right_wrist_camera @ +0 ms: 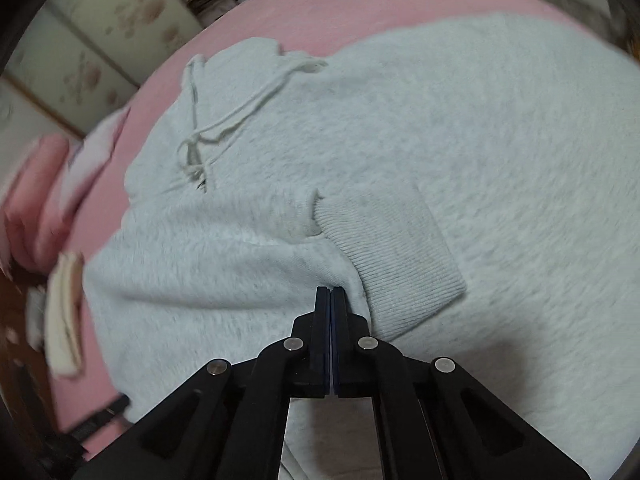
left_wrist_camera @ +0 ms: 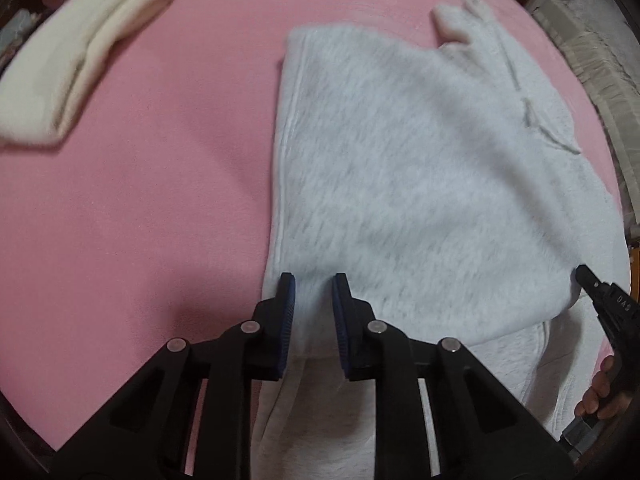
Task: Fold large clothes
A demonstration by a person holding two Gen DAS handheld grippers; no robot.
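A light grey fleece hoodie (left_wrist_camera: 400, 160) lies on a pink bed sheet (left_wrist_camera: 140, 200), partly folded. My left gripper (left_wrist_camera: 314, 280) is at its near left edge. Its blue pads press on a thick fold of the cloth, which hangs down below them. My right gripper (left_wrist_camera: 582, 272) meets the hoodie's near right corner, held by a person's hand (left_wrist_camera: 600, 392). In the right wrist view that gripper (right_wrist_camera: 330, 289) is shut, its tips pinching puckered hoodie (right_wrist_camera: 480, 140) fabric beside a ribbed cuff (right_wrist_camera: 392, 256). The drawstring (right_wrist_camera: 224, 120) lies loose near the hood.
A folded cream garment (left_wrist_camera: 72, 60) rests on the sheet at the far left, also visible as a cream garment (right_wrist_camera: 64, 312) in the right wrist view. A flower-patterned panel (right_wrist_camera: 80, 40) stands beyond the bed. Pale bedding (left_wrist_camera: 592, 60) lies past the bed's right edge.
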